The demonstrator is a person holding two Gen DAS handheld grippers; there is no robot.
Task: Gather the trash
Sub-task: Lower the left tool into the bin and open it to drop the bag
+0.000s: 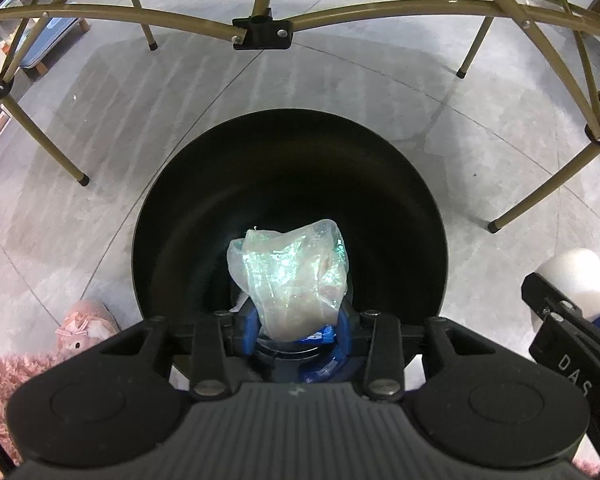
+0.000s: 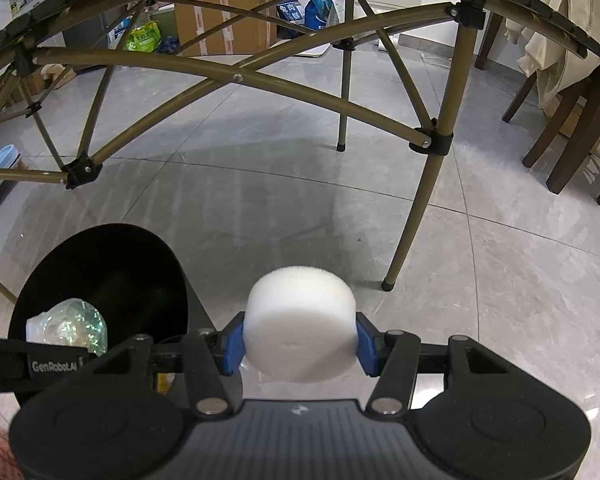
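A crumpled iridescent plastic wrapper (image 1: 292, 268) stands between the blue pads of my left gripper (image 1: 298, 322), which is shut on its lower end. It hangs right over the mouth of a round black bin (image 1: 220, 168) on the floor. The right wrist view shows the same bin (image 2: 112, 264) at lower left with the wrapper (image 2: 74, 326) above its opening. My right gripper (image 2: 300, 344) is shut on a white foam cylinder (image 2: 300, 320), held above the tiles just right of the bin. This foam piece (image 1: 576, 276) also shows at the right edge of the left wrist view.
Olive metal legs and cross-bars of a folding table frame (image 2: 436, 144) stand over and beyond the bin. A pink slipper (image 1: 86, 326) and a pink shaggy rug (image 1: 0, 392) lie at lower left. Wooden chairs (image 2: 560, 132) stand to the right, cardboard boxes (image 2: 228, 16) at the back.
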